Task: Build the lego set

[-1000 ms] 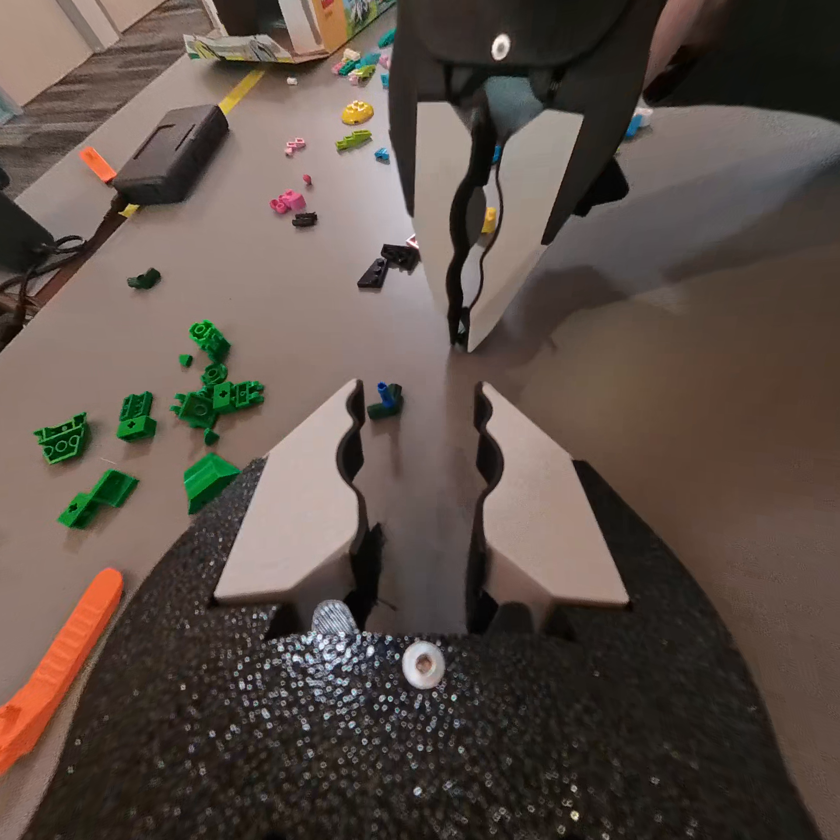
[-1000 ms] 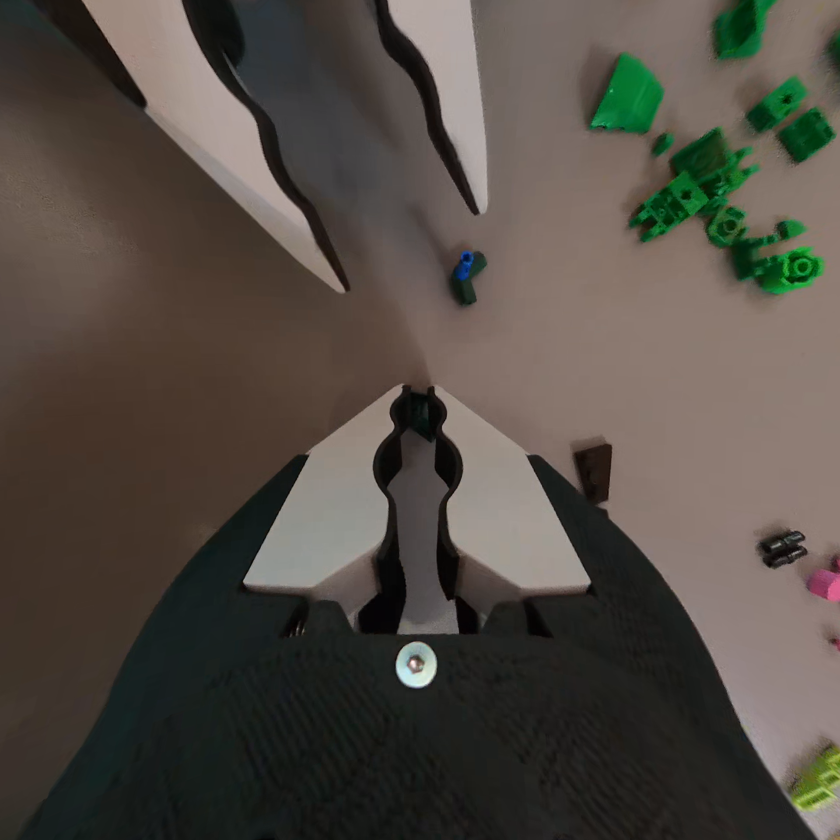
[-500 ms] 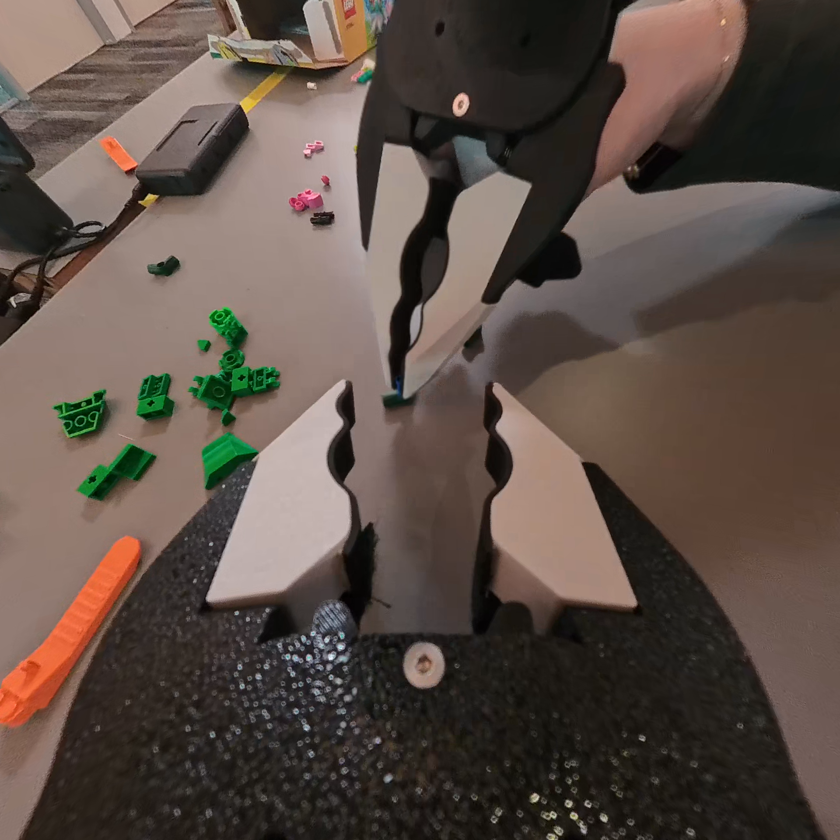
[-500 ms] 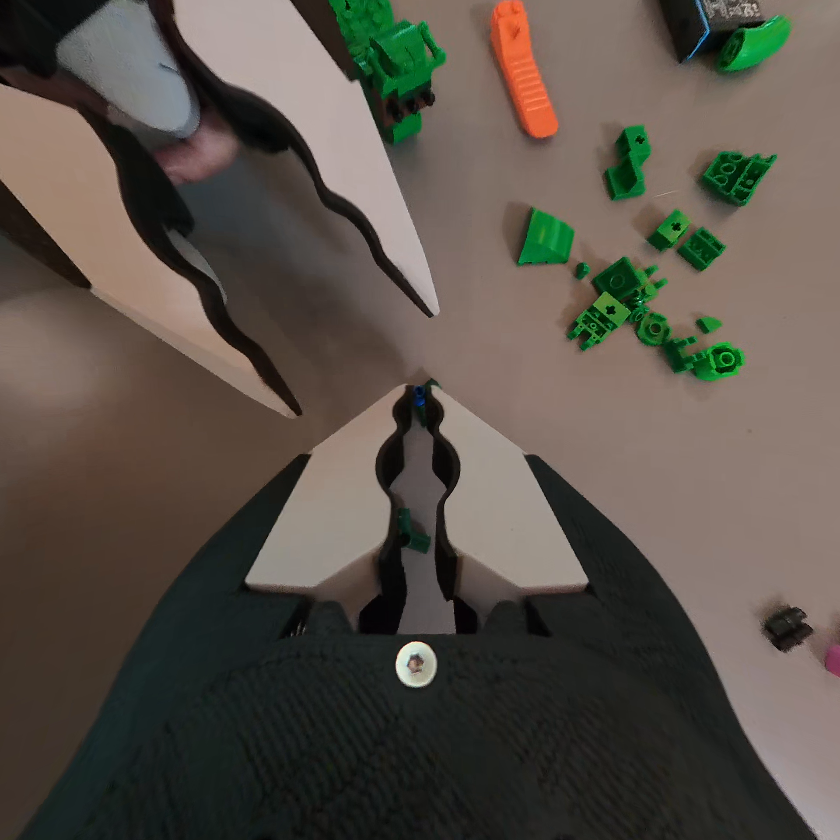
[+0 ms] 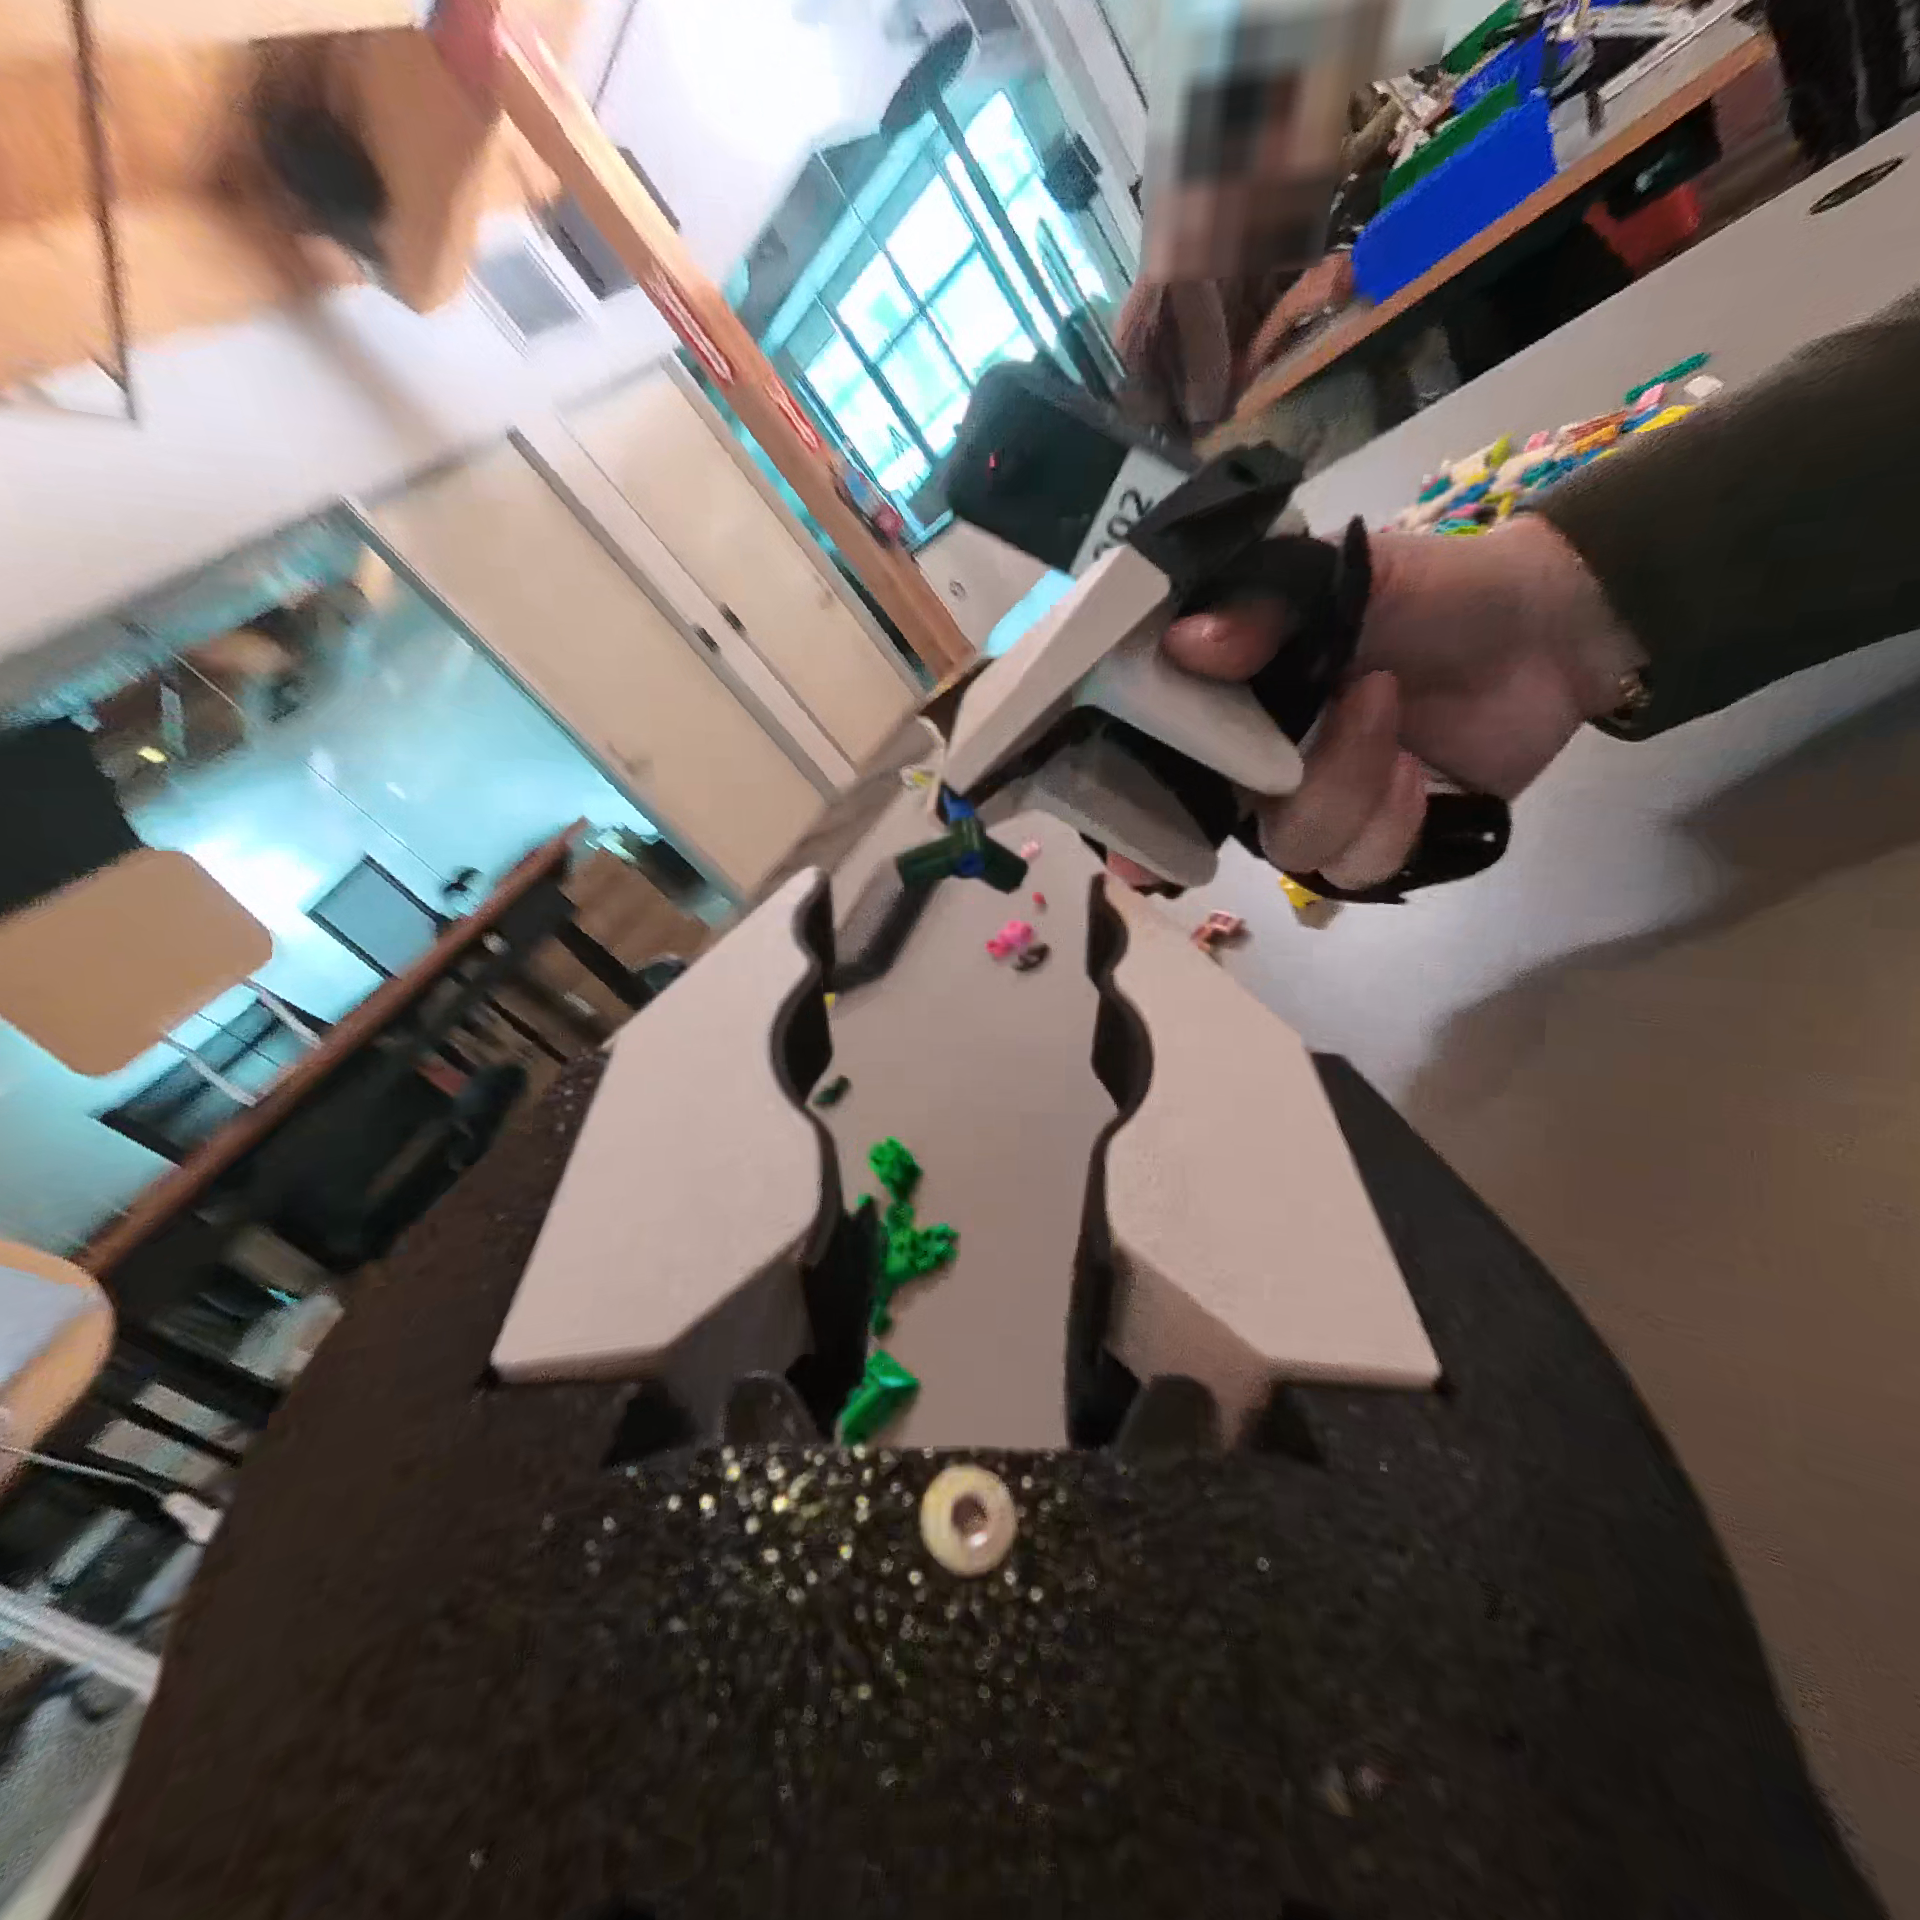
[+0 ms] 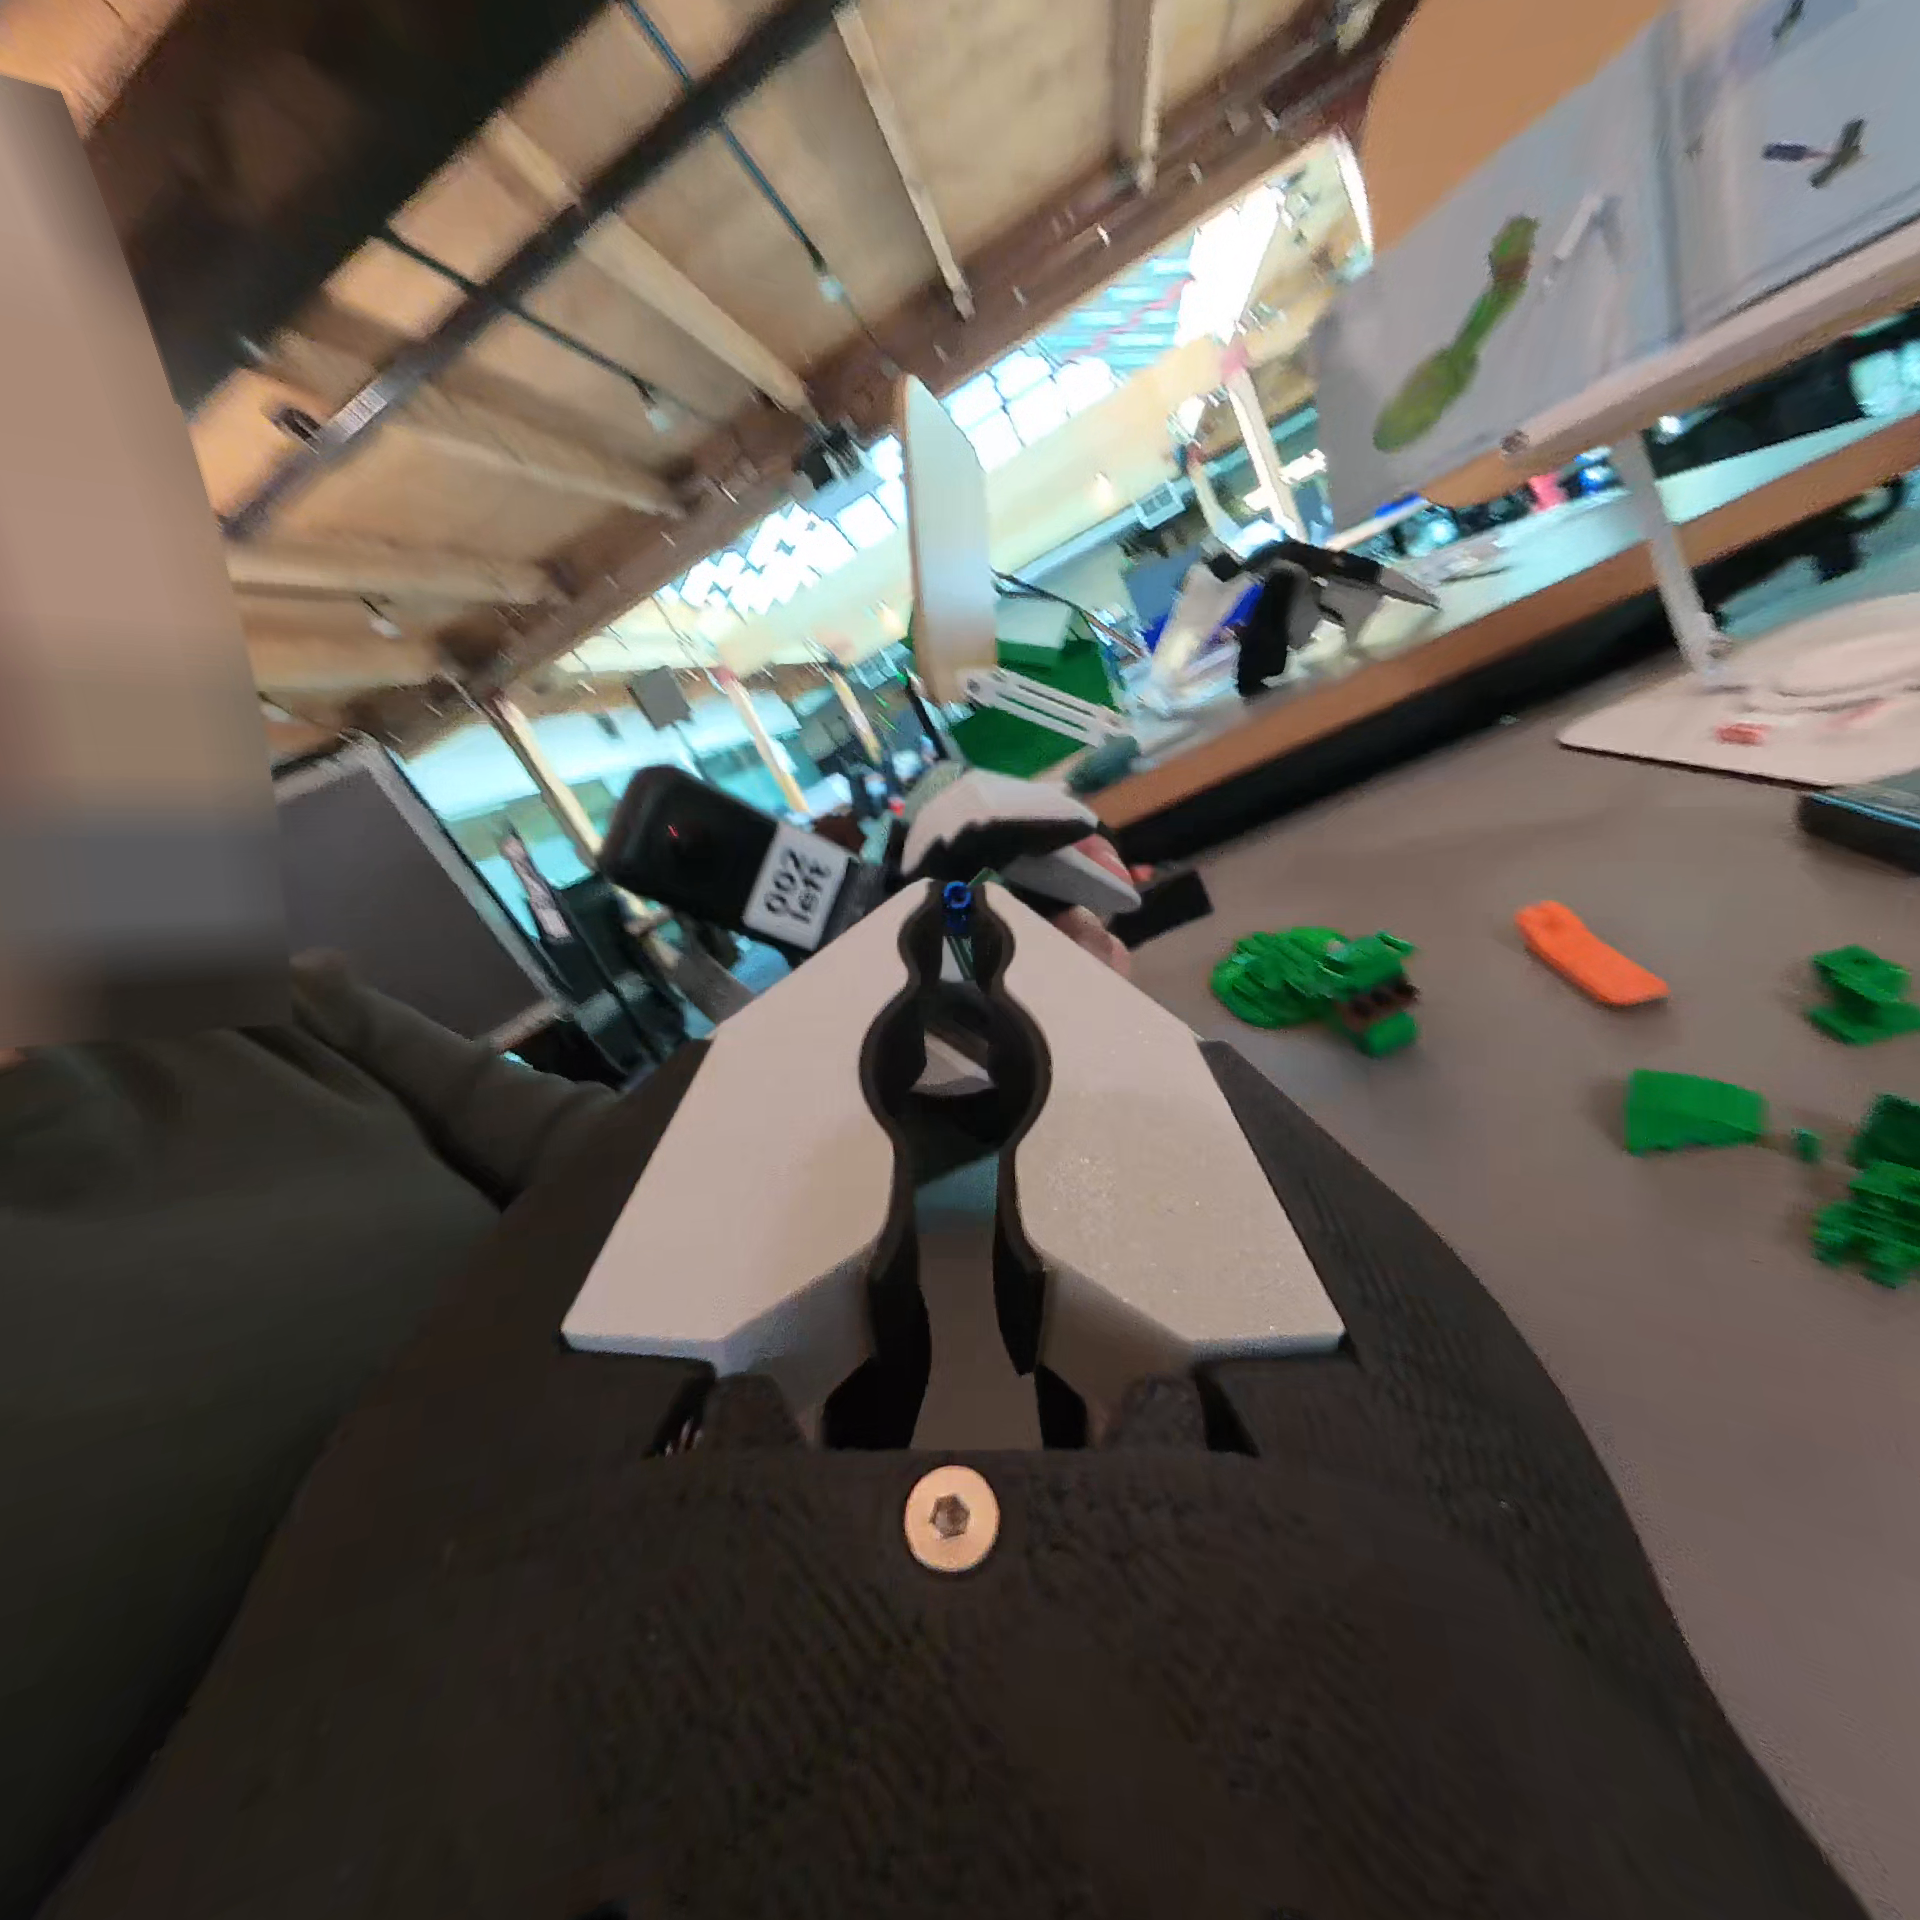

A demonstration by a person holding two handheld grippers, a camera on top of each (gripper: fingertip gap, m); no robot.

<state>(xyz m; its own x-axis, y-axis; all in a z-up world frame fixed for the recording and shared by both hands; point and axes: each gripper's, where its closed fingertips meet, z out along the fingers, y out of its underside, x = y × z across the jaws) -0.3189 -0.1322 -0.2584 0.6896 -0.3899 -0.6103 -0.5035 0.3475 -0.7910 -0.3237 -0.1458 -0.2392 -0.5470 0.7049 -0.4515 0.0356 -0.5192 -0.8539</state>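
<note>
Only left wrist view shows pink bricks (image 5: pixel 1016 940) on table (image 5: pixel 1662 1091).

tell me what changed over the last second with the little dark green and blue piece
The right tool came down on the small dark green and blue piece, closed on it and lifted it off the table; both tools tilted up toward the room. The left tool stayed open and empty, and the loose green pieces stayed put.
</note>
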